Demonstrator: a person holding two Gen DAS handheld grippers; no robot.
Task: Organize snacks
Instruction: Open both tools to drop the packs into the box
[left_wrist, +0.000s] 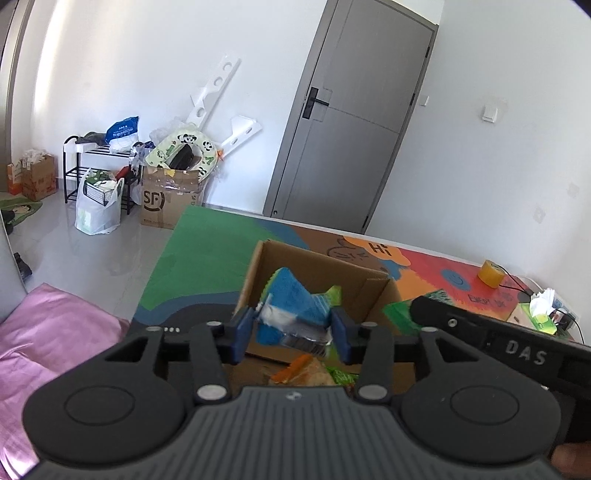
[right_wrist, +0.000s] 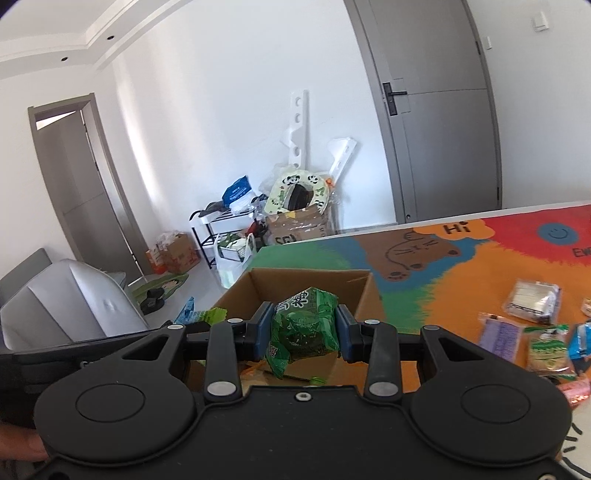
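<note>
Snacks: left tool (left_wrist: 291, 332) clamps crinkly blue packet (left_wrist: 291, 306) (right tool (right_wrist: 302, 332), green packet (right_wrist: 304, 325)).

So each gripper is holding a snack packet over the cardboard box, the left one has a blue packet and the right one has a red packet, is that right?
Not quite. The right gripper holds a green packet, not a red one; the right wrist view shows it. The rest stands: the left gripper holds a blue packet, and both are over the cardboard box.

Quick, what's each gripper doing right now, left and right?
Left gripper: closed on the blue snack packet, above the cardboard box.
Right gripper: closed on the green snack packet.
</note>
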